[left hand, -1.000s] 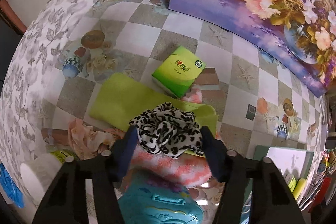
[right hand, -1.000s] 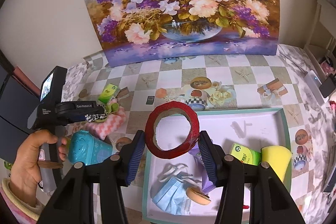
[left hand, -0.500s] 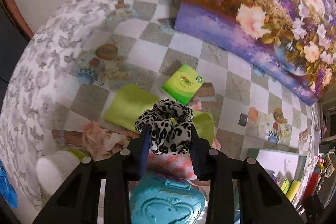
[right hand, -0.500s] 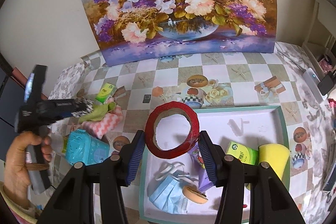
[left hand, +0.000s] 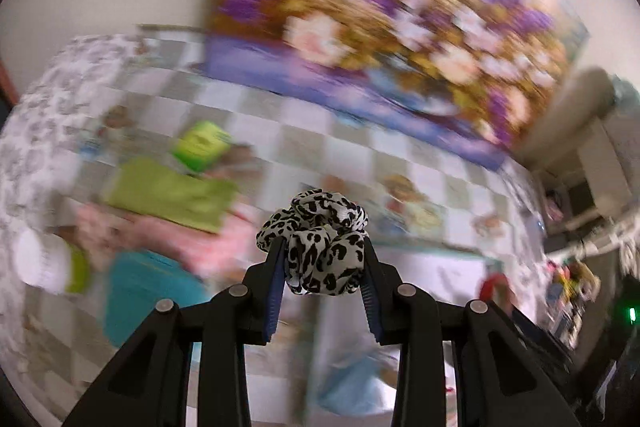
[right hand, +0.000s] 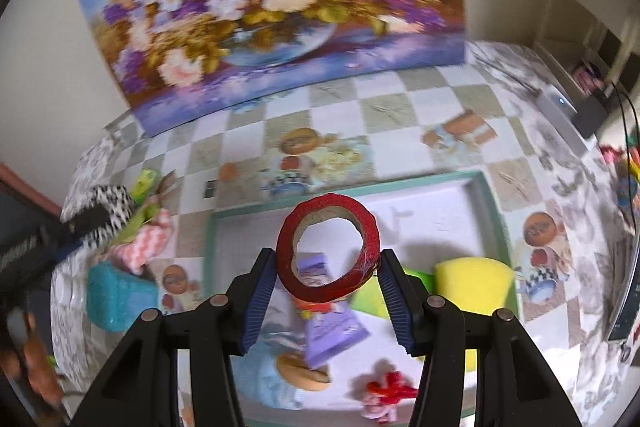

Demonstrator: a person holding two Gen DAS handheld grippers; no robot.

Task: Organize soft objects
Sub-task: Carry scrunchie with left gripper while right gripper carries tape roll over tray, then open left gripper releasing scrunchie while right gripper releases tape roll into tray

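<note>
My left gripper (left hand: pixel 322 267) is shut on a leopard-print scrunchie (left hand: pixel 316 239) and holds it in the air above the table; the view is motion-blurred. It also shows at the left of the right wrist view (right hand: pixel 110 215). My right gripper (right hand: pixel 328 267) is shut on a red tape roll (right hand: pixel 328 253), held above the white tray with a teal rim (right hand: pixel 492 203). A green cloth (left hand: pixel 168 193) on a pink cloth (left hand: pixel 160 235) lies at the left.
The tray holds a yellow sponge (right hand: pixel 472 287), a purple packet (right hand: pixel 332 327), a blue face mask (right hand: pixel 272 383), a green packet (right hand: pixel 372 301) and a red-white item (right hand: pixel 384 395). A teal box (right hand: pixel 116 295), a green tissue pack (left hand: pixel 202 145) and a flower painting (right hand: pixel 264 3) stand around.
My left gripper has lifted the scrunchie off the cloths and swung right toward the tray. My right gripper has tilted down a little over the tray with the tape roll.
</note>
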